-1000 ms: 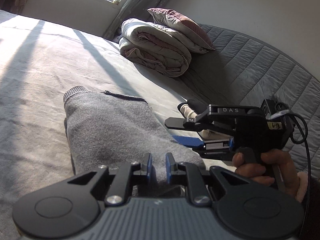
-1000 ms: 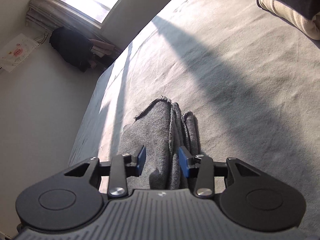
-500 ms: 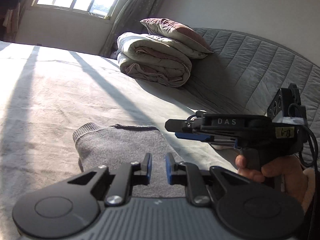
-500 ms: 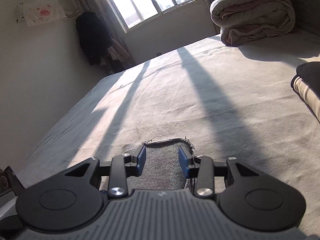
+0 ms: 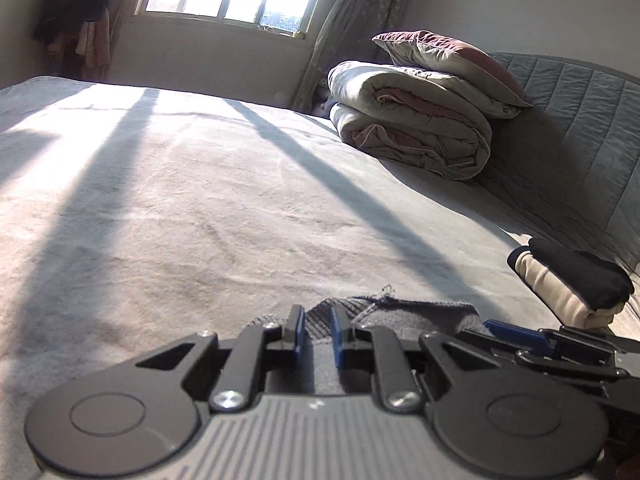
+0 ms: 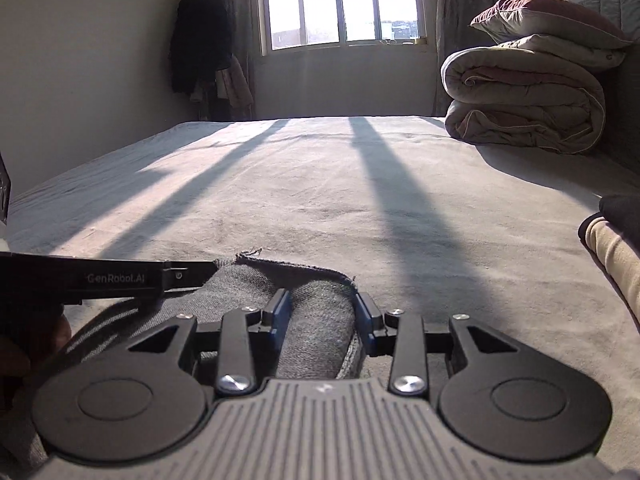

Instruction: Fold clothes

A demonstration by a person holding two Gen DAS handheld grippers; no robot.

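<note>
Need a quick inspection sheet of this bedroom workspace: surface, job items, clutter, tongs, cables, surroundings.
Surface: bed sheet, sunlit with shadow bars.
Job's things: grey knit garment, bunched at the near edge.
Clutter: folded black and cream clothes; rolled duvet with pillow on top.
Tongs: left tongs and right tongs each straddle the garment; grip unclear.
Cables: nothing seen.
Surroundings: window, hanging dark clothes, quilted headboard.

A: Surface? 
B: Wide bed (image 6: 304,184), pale grey sheet, crossed by long dark shadow bars.

A: Light source? 
B: Barred window (image 6: 340,0) on far wall, bright sun; curtain (image 5: 352,24) beside it.

A: Other items? 
B: Rolled quilt (image 6: 528,96), pillow (image 6: 548,20) on top; quilted grey headboard (image 5: 572,120); dark clothes (image 6: 200,40) hanging in corner.
</note>
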